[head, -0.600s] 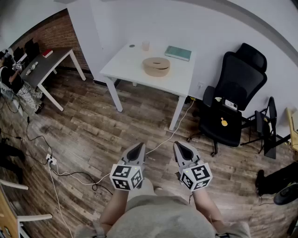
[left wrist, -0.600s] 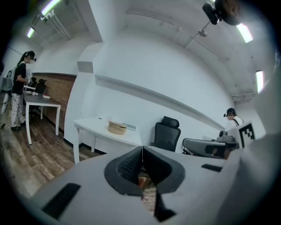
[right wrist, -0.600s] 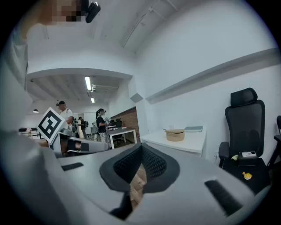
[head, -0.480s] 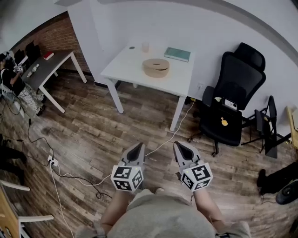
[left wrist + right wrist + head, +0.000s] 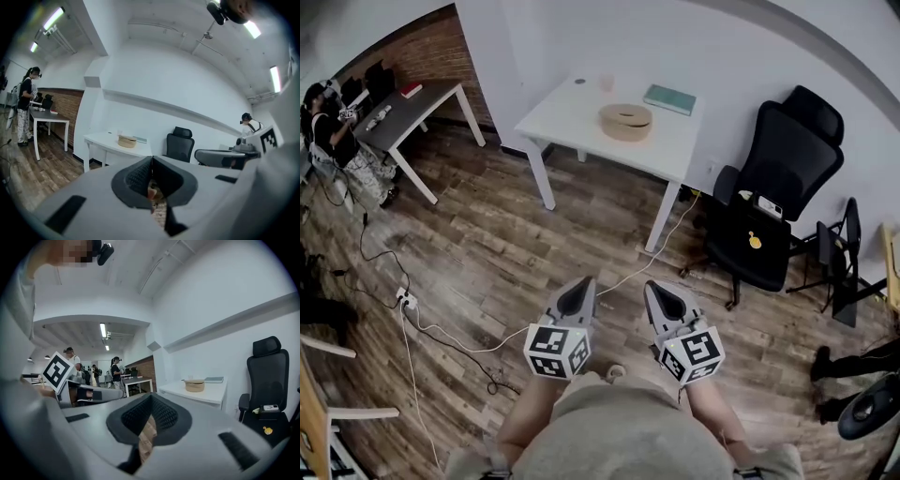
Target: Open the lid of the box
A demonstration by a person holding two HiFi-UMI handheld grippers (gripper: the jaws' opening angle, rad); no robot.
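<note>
Left gripper [image 5: 577,298], right gripper [image 5: 665,300]: jaws together, empty, well apart from round wooden box [image 5: 625,125]. Looks light, rigid; pinch lid [image 5: 625,113] at rim.

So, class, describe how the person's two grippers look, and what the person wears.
The left gripper and right gripper match: grey bodies tapering to dark tips with ribbed pads, each carrying a white cube with black square markers. The person wears a light greyish top.

Head view steeply down, gripper views level forward, all share distant table [image 5: 572,117]
</note>
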